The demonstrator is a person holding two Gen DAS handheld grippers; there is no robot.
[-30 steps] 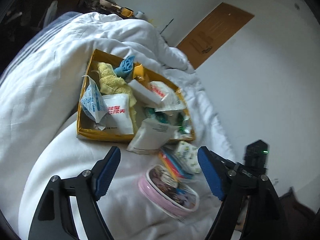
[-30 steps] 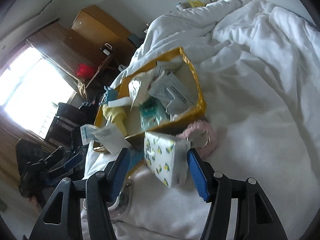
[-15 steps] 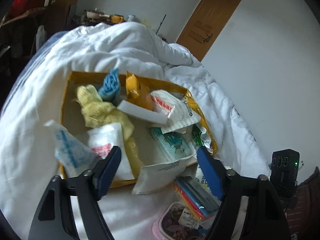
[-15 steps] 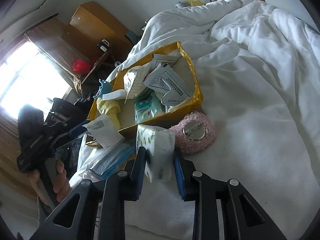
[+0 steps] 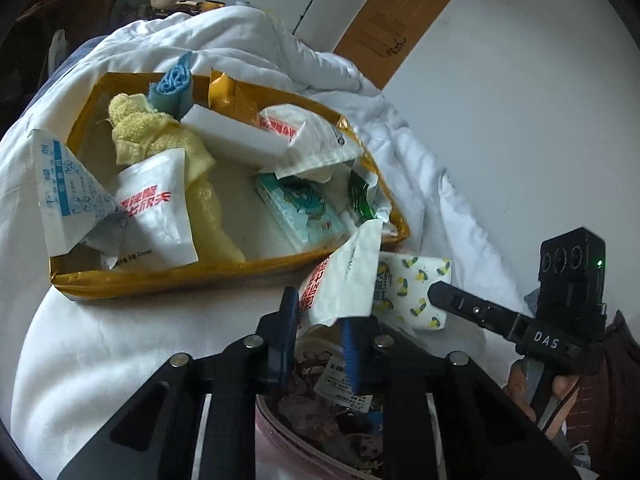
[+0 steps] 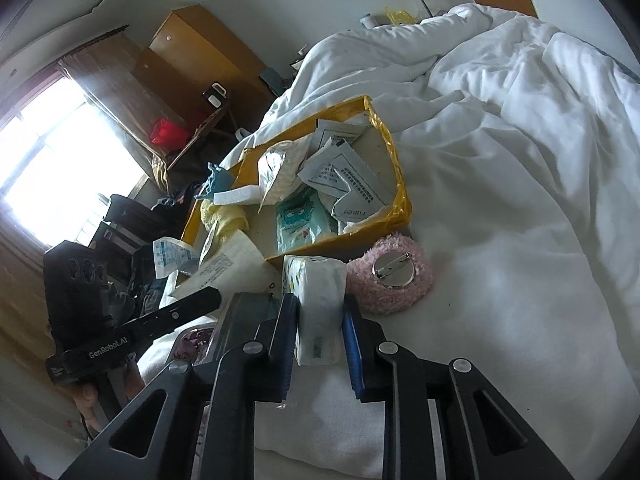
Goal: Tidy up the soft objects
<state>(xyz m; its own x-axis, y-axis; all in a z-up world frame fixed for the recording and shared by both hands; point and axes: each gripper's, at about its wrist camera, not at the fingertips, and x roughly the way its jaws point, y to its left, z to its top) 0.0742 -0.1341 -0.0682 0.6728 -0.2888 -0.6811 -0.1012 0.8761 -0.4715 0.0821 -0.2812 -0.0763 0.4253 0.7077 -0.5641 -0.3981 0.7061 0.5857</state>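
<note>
A yellow cardboard box lies on the white duvet, holding towels, a sponge and several packets. At its near edge my left gripper is closing, its blue pads pinching a white packet with red print. A pink-rimmed pouch lies under the fingers. My right gripper is also closing and presses both pads on a lemon-print tissue pack, which stands upright just outside the box. The same tissue pack shows in the left wrist view, beside the right gripper's finger.
A pink fluffy round brooch lies face down right of the tissue pack. Rumpled white duvet spreads to the right. A wooden cabinet and a bright window stand beyond the bed. A hand grips the right tool's handle.
My left gripper moved forward and down to the box's near edge and closed on the white packet. My right gripper closed from wide open onto the tissue pack and stayed in place.
</note>
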